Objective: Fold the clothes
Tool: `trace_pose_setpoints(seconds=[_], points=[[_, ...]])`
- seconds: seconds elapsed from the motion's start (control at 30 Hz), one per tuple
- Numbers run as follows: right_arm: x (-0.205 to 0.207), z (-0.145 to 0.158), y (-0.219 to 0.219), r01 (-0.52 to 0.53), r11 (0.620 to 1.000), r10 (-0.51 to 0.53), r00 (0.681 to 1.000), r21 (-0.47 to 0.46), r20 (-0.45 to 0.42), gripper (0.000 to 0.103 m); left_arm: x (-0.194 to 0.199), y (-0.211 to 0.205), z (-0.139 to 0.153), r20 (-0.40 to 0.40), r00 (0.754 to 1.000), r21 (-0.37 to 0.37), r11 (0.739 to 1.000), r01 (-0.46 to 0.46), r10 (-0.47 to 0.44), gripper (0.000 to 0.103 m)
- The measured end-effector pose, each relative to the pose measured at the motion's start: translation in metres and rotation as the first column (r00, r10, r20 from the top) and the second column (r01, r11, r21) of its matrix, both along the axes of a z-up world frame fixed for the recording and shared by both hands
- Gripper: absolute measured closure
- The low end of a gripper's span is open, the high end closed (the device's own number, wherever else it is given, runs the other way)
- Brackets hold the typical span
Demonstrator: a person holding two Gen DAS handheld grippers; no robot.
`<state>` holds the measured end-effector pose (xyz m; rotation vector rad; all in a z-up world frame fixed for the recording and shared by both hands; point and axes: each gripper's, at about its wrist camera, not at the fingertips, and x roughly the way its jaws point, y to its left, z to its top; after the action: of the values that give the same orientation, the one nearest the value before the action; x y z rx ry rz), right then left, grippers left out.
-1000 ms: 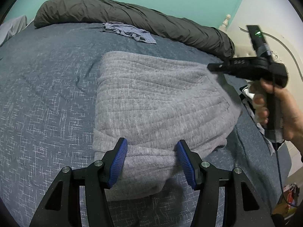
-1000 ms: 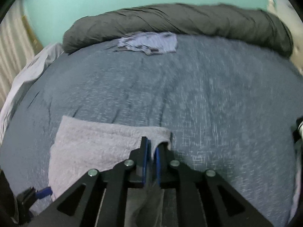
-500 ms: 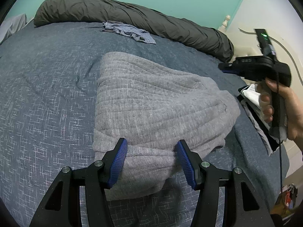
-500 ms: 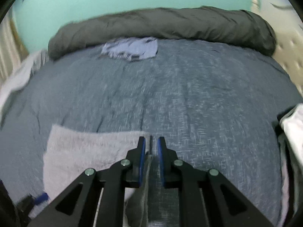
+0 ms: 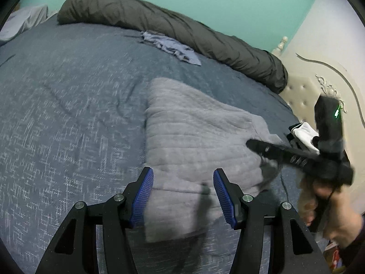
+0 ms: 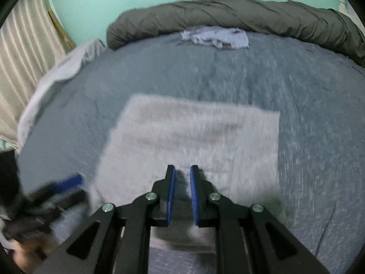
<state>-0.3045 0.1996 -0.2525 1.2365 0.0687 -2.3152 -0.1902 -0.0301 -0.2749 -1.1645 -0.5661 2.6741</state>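
A grey knitted garment (image 5: 194, 137) lies folded into a rough rectangle on the blue bedspread (image 5: 68, 114). My left gripper (image 5: 182, 171) is open, its blue pads wide apart just above the garment's near edge, with nothing pinched. A hand holds my right gripper (image 5: 248, 142), which reaches low over the garment's right edge. In the right wrist view the garment (image 6: 194, 132) fills the middle, and my right gripper (image 6: 182, 169) hovers over its near part. Its pads stand a narrow gap apart with only shadow between them. The left gripper (image 6: 66, 182) is a blur at the lower left.
A rolled dark duvet (image 5: 182, 29) lines the far side of the bed, with a crumpled pale blue garment (image 5: 171, 48) in front of it. White and black clothes (image 5: 303, 134) lie by the cream headboard (image 5: 303, 91). A pale sheet (image 6: 57, 73) and curtain (image 6: 22, 57) are on the left.
The right gripper swung back down from beyond the garment's right side to low over it. The lifted right flap now lies flat. The left gripper shifted and rolled slightly, still open.
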Motion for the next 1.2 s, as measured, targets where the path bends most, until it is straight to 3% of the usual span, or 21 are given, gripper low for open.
trace_pose_setpoints(seconds=[0.13,0.3,0.5,0.6,0.67,0.7,0.83,1.03,1.2], points=[[-0.009,-0.014,0.016,0.07,0.998,-0.07,0.997,-0.002,-0.014,0.098,0.0,-0.012,-0.01,0.039,0.999,0.014,1.0,-0.018,0.017,0.045],[-0.009,0.0,0.033,0.152,0.987,-0.154,0.988,-0.044,-0.034,0.1,0.006,-0.029,-0.011,0.044,0.998,0.012,0.999,-0.051,0.051,0.045],[0.047,0.017,0.043,0.158,0.968,-0.164,0.986,-0.196,-0.016,0.096,0.014,-0.045,-0.015,0.065,0.994,0.006,0.996,-0.087,0.087,0.045],[0.073,0.003,0.029,0.141,0.962,-0.136,0.99,-0.234,0.039,0.09,0.023,-0.053,-0.013,0.064,0.993,0.0,0.995,-0.104,0.104,0.045],[0.085,-0.01,0.017,0.134,0.957,-0.115,0.99,-0.256,0.087,0.06,0.029,-0.059,-0.013,0.064,0.992,0.0,0.994,-0.113,0.113,0.045],[0.09,-0.018,0.009,0.135,0.955,-0.107,0.987,-0.265,0.116,0.056,0.032,-0.061,-0.013,0.065,0.991,0.0,0.993,-0.117,0.117,0.045],[0.101,-0.043,-0.024,0.146,0.951,-0.093,0.976,-0.273,0.199,0.055,0.046,-0.071,-0.009,0.054,0.99,-0.012,0.992,-0.128,0.128,0.045],[0.099,-0.051,-0.073,0.133,0.936,-0.069,0.977,-0.325,0.2,0.055,0.066,-0.092,-0.004,0.047,0.986,0.0,0.987,-0.16,0.16,0.045],[0.083,-0.062,-0.105,0.155,0.94,-0.09,0.972,-0.303,0.215,0.055,0.073,-0.105,-0.003,0.044,0.983,0.001,0.984,-0.177,0.177,0.045]])
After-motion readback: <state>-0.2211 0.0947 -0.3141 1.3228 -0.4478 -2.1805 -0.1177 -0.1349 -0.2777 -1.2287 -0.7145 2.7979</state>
